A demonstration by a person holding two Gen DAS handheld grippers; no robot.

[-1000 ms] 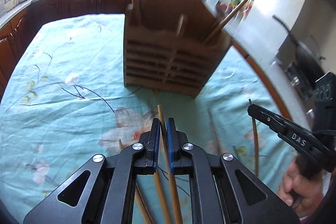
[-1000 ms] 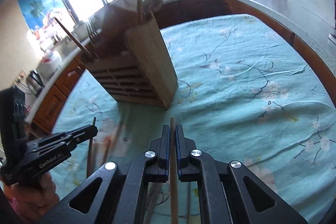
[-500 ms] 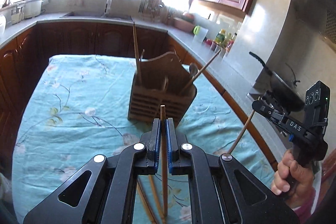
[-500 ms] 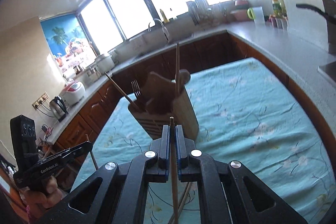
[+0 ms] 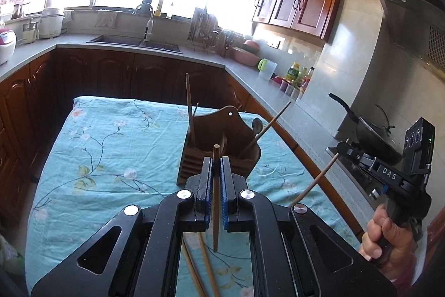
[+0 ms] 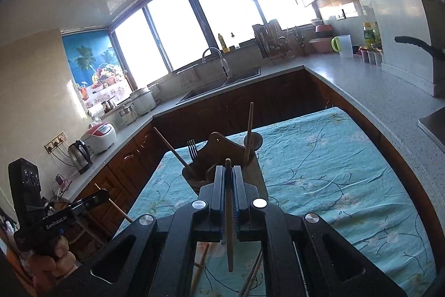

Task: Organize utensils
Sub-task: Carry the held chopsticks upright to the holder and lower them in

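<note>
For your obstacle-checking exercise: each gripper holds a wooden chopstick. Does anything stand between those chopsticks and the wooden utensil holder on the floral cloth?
Nothing visible does. The left gripper and right gripper each clamp a wooden chopstick, with open air ahead to the slatted wooden utensil holder. Its compartments already hold sticks, a fork and a spoon.

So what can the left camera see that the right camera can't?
Only the left wrist view shows the black pan on the stove and the right hand-held gripper from the side, shut on a chopstick. Only the right wrist view shows the kettle, the fork in the holder, and the left hand-held gripper from the side. Both show the wooden utensil holder, the flowery blue tablecloth, the sink tap, and loose chopsticks lying on the cloth.
</note>
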